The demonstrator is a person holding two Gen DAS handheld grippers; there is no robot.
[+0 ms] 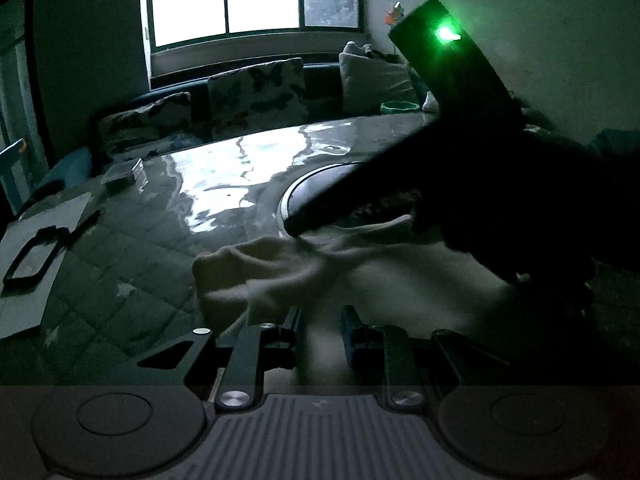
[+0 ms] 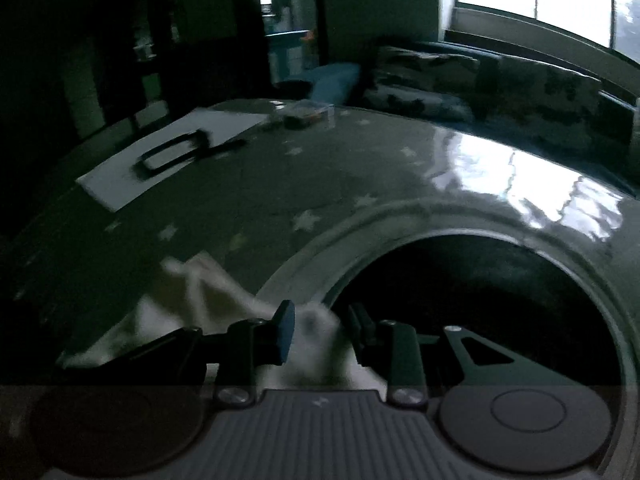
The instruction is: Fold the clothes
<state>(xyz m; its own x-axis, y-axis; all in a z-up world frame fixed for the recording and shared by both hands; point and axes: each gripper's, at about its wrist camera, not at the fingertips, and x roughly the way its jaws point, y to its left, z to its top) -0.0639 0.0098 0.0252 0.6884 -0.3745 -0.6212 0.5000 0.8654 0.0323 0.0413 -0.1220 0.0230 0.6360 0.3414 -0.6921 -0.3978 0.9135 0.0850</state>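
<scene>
A white garment (image 1: 360, 272) lies crumpled on the star-patterned tablecloth (image 1: 132, 264). At the near edge of the garment, my left gripper (image 1: 323, 322) is shut on a fold of it. The right tool's dark housing (image 1: 452, 80), lit by a green light, reaches in from the right down to the garment's far edge. In the right wrist view, my right gripper (image 2: 320, 328) is shut on a bunched part of the white garment (image 2: 192, 300), with cloth filling the gap between its fingers. The garment runs off to the left of that gripper.
A round dark recess with a pale rim (image 2: 400, 216) sits in the table beside the garment. A white sheet (image 2: 120, 184) holds a black rectangular frame (image 2: 172, 154). A small clear box (image 2: 308, 114) stands further back. A sofa with cushions (image 1: 256, 96) lies below the window.
</scene>
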